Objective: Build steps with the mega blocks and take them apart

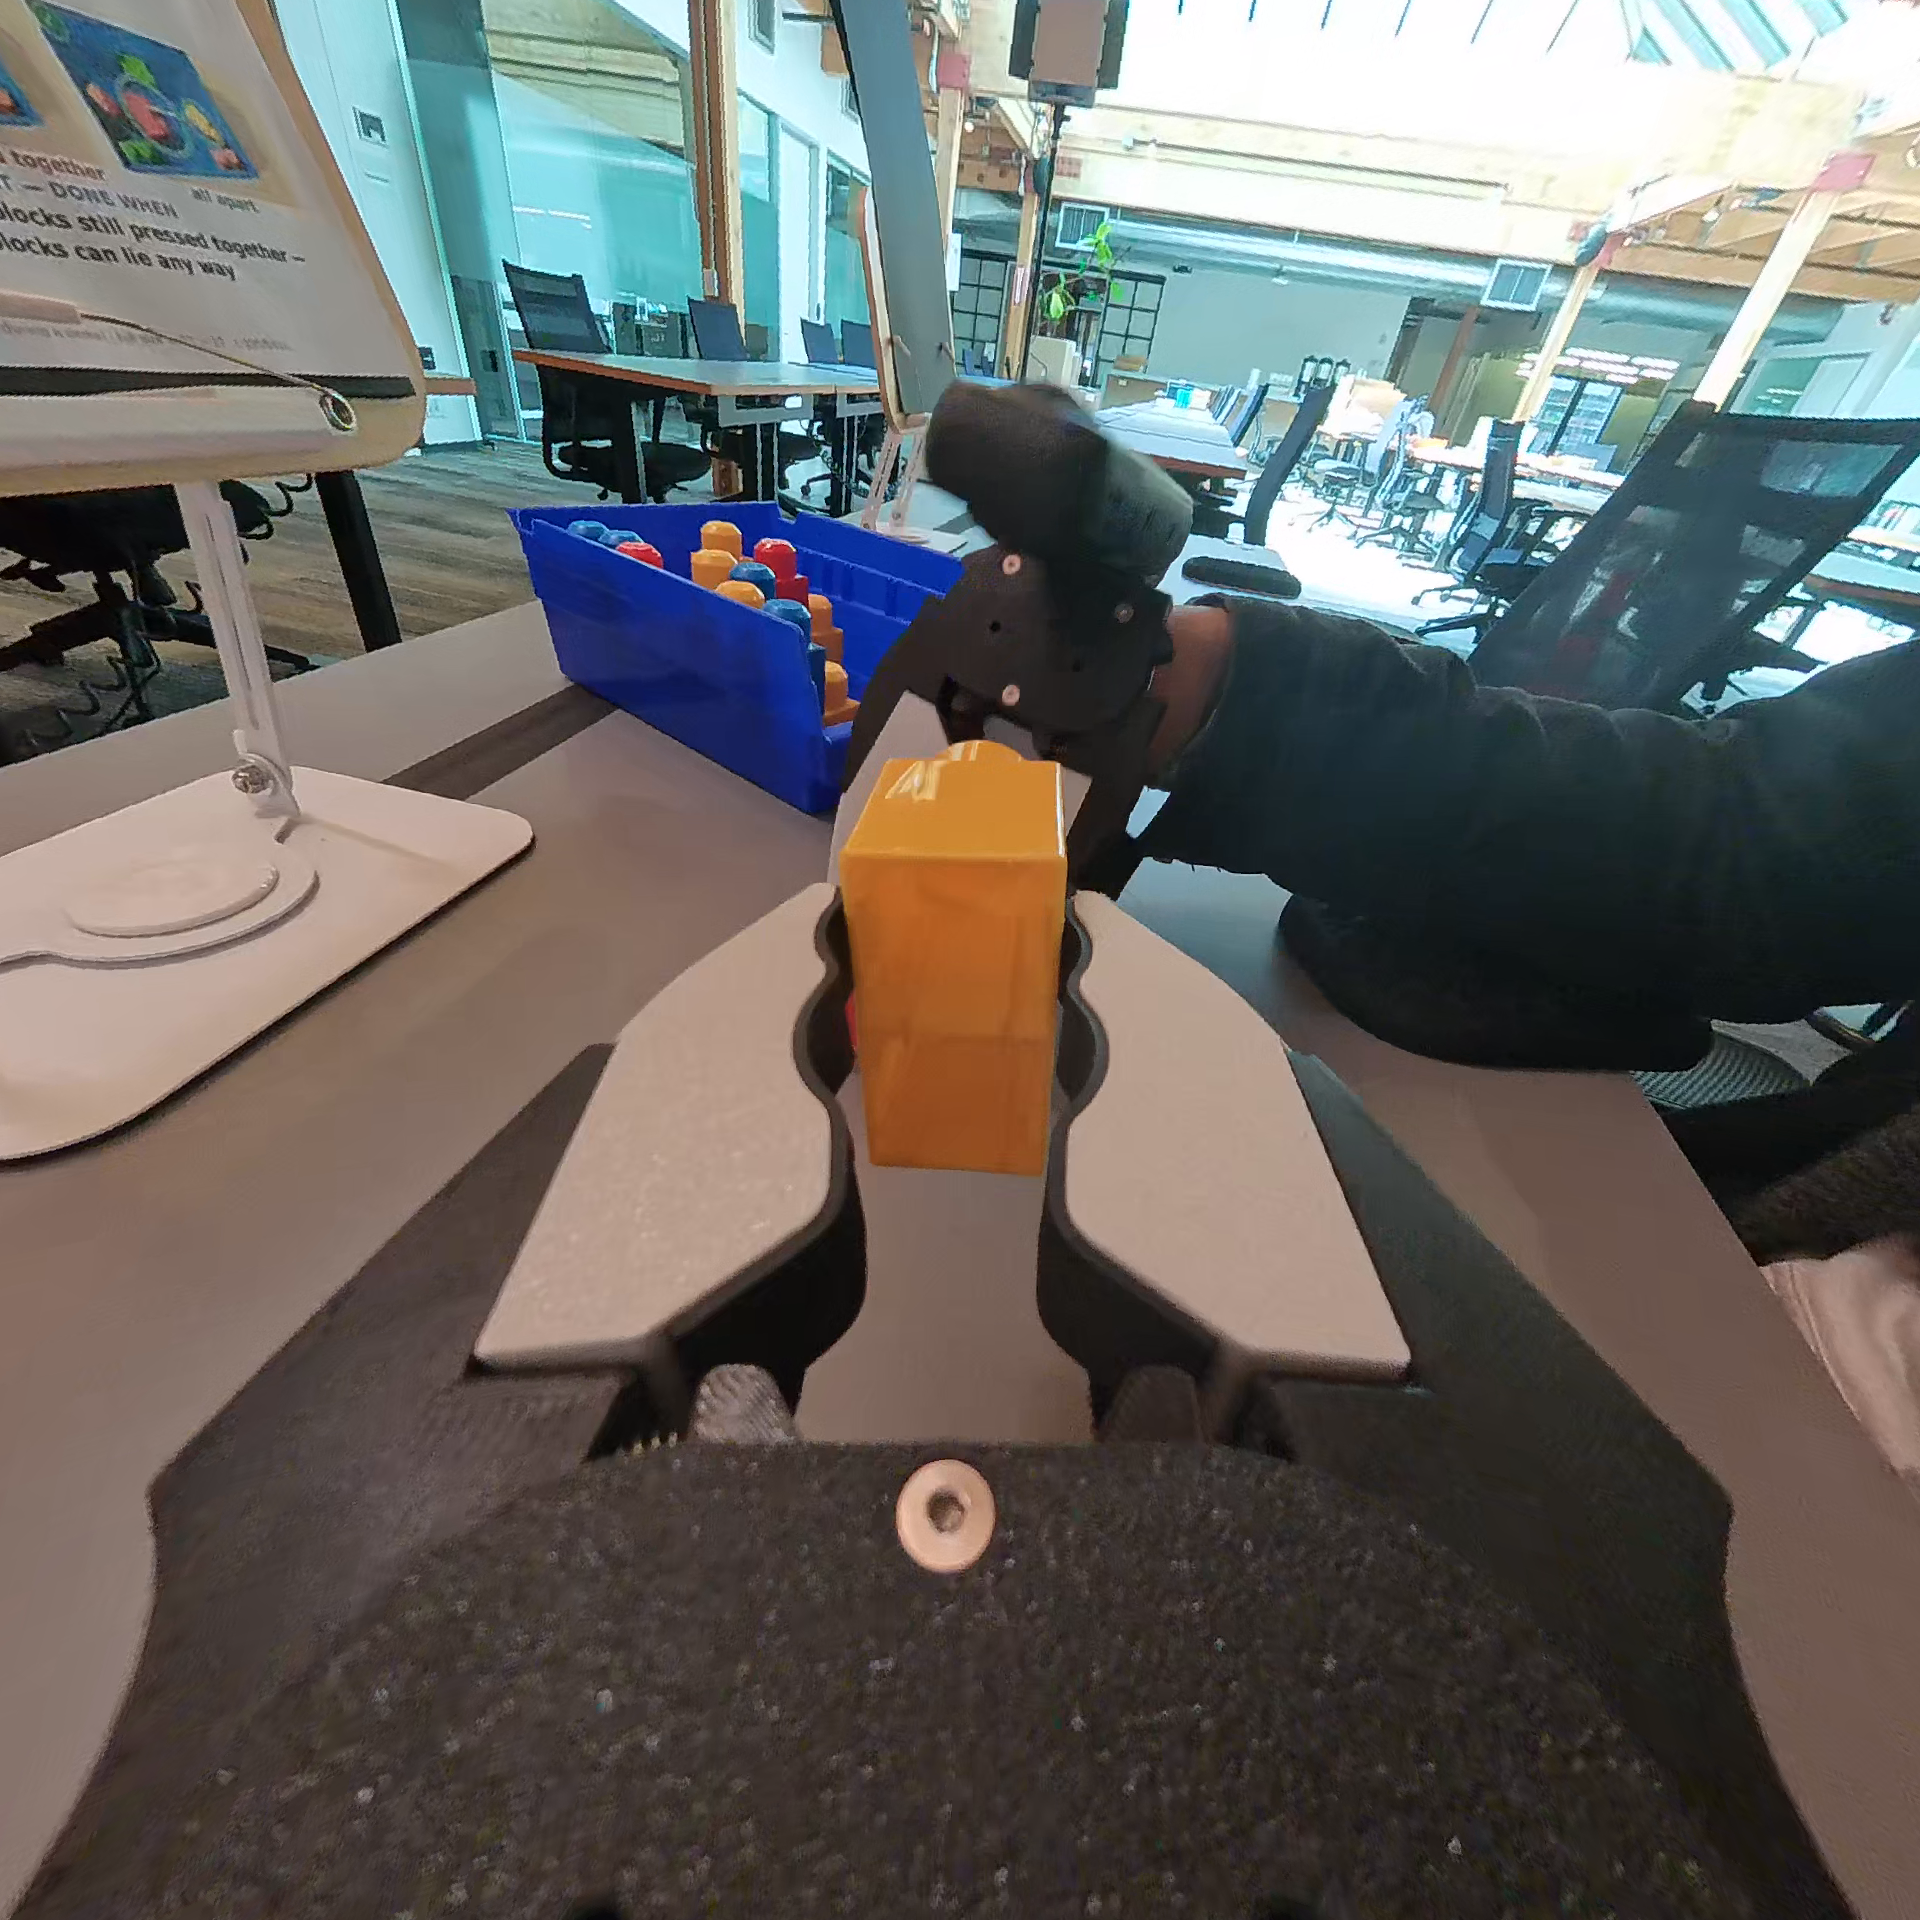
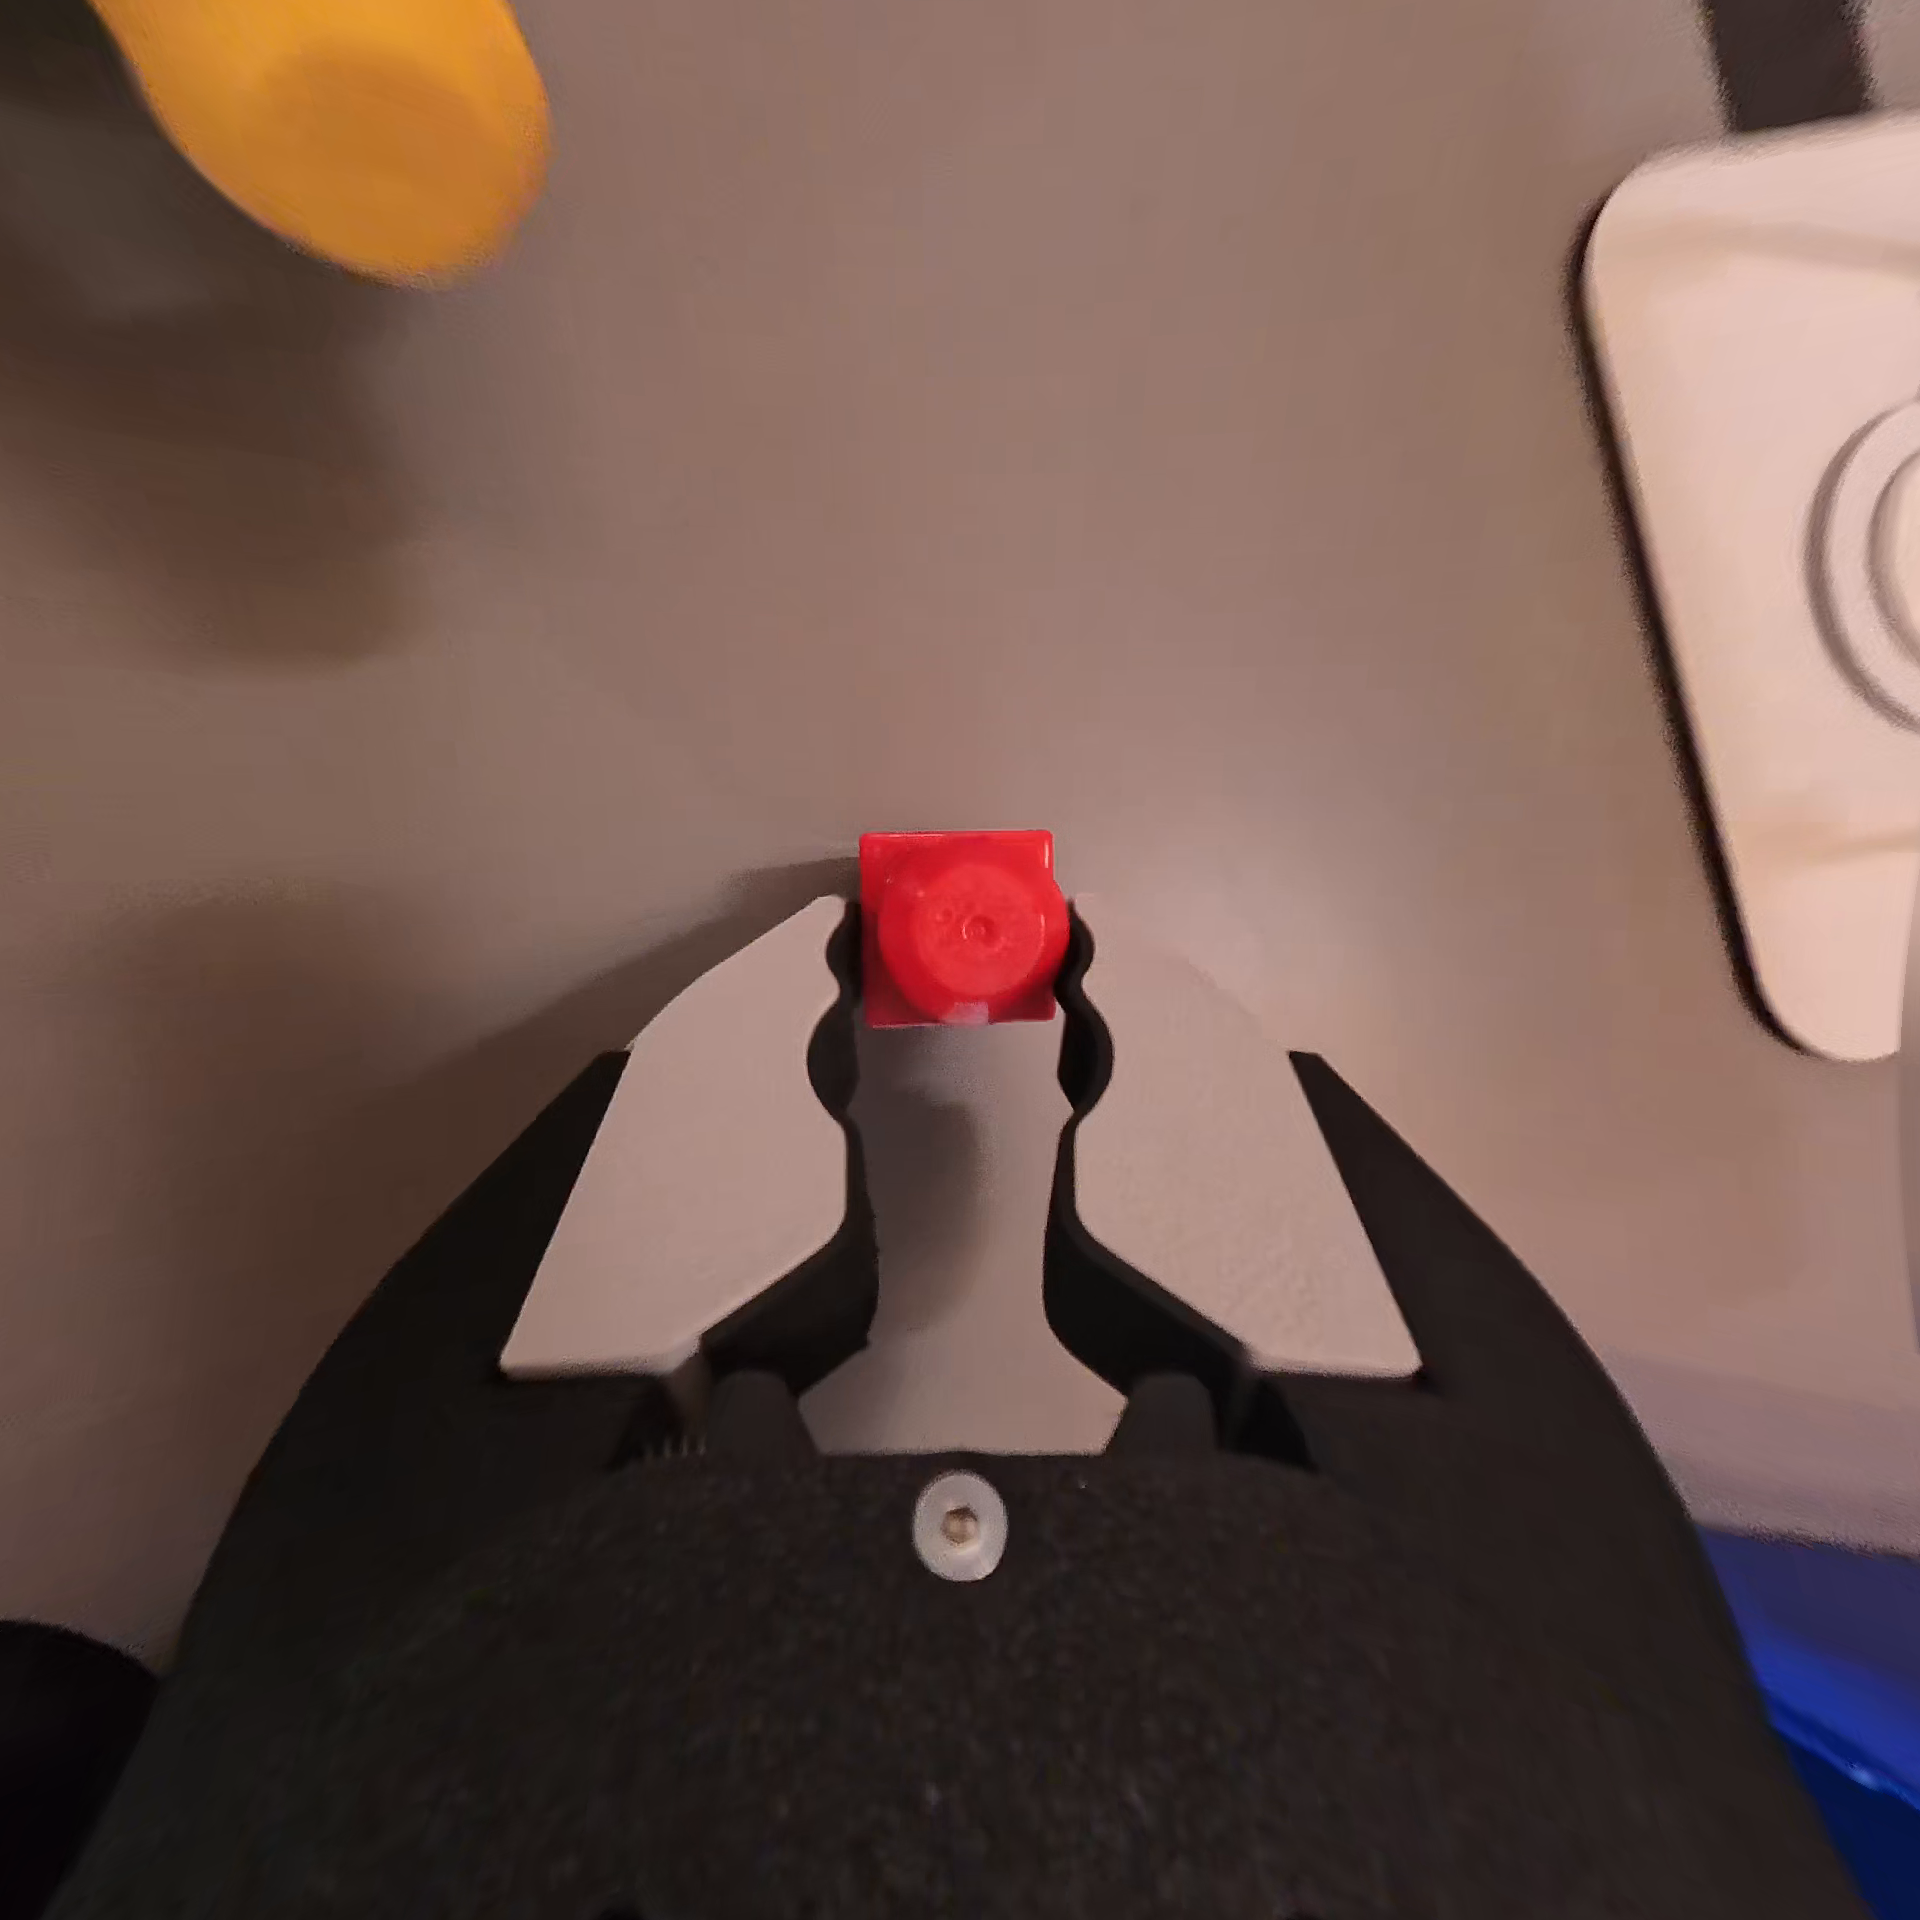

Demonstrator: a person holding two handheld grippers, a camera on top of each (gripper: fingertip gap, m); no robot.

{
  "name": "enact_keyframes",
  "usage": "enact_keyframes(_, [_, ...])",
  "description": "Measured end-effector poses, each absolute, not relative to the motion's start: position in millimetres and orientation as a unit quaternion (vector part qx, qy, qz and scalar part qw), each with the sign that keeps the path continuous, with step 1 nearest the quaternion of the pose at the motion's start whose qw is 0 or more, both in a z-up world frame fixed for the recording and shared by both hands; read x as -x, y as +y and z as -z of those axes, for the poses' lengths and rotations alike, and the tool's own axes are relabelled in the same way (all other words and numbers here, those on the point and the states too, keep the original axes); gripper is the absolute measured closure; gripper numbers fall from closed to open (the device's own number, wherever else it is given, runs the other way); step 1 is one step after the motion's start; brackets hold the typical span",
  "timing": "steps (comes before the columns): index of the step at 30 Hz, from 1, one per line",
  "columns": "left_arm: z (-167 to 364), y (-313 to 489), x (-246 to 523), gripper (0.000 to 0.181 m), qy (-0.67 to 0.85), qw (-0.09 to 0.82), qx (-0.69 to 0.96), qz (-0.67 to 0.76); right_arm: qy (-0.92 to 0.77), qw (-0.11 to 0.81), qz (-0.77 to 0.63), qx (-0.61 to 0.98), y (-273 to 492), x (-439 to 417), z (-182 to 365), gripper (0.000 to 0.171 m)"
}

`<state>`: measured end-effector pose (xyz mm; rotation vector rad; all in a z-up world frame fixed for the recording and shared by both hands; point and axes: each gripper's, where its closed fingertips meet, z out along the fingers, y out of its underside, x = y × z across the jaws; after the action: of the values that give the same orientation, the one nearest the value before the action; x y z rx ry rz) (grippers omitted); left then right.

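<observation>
- Left wrist view: the left gripper [image 1: 956, 997] is clamping its fingers on a tall orange plastic block stack [image 1: 954, 966] above the grey worktop [image 1: 644, 883]; the blue plastic bin [image 1: 717, 665] of spare blocks is sitting well behind.
- Right wrist view: the right gripper [image 2: 958, 940] is pinching a small red plastic block [image 2: 958, 930] over the worktop. Probably mid-assembly or mid-separation; next, I'd judge, careful stud alignment.

An orange block stack [image 1: 954, 966] is seen between light grey finger pads [image 1: 686, 1132] set in black gripper bodies. A red block [image 2: 958, 928] is shown against a plain grey table [image 2: 935, 520]. Orange, red and blue blocks are held in a blue bin [image 1: 686, 644]. A white stand base [image 1: 208, 935] is seen, and a black sleeve [image 1: 1455, 810].
</observation>
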<state>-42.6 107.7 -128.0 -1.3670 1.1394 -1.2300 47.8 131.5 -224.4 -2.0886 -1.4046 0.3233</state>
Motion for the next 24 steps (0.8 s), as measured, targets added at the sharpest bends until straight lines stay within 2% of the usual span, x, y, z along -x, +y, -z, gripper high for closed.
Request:
enact_keyframes(1, [127, 108, 43, 0.144, 0.462, 0.471, 0.556, 0.505, -0.520, 0.332, -0.160, 0.771, 131, -40, 209, 0.136])
enact_keyframes(5, [118, 109, 46, 0.144, 0.444, 0.479, 0.547, 0.523, -0.460, 0.499, -0.334, 0.654, 121, -18, 126, 0.136])
enact_keyframes(8, [112, 108, 46, 0.144, 0.435, 0.485, 0.539, 0.534, -0.402, 0.565, -0.436, 0.574, 112, -19, 84, 0.136])
enact_keyframes(14, [99, 102, 44, 0.144, 0.421, 0.500, 0.518, 0.552, -0.328, 0.594, -0.537, 0.501, 104, -9, 70, 0.136])
enact_keyframes(24, [97, 97, 41, 0.144, 0.428, 0.497, 0.517, 0.550, -0.343, 0.577, -0.543, 0.504, 98, 13, 80, 0.136])
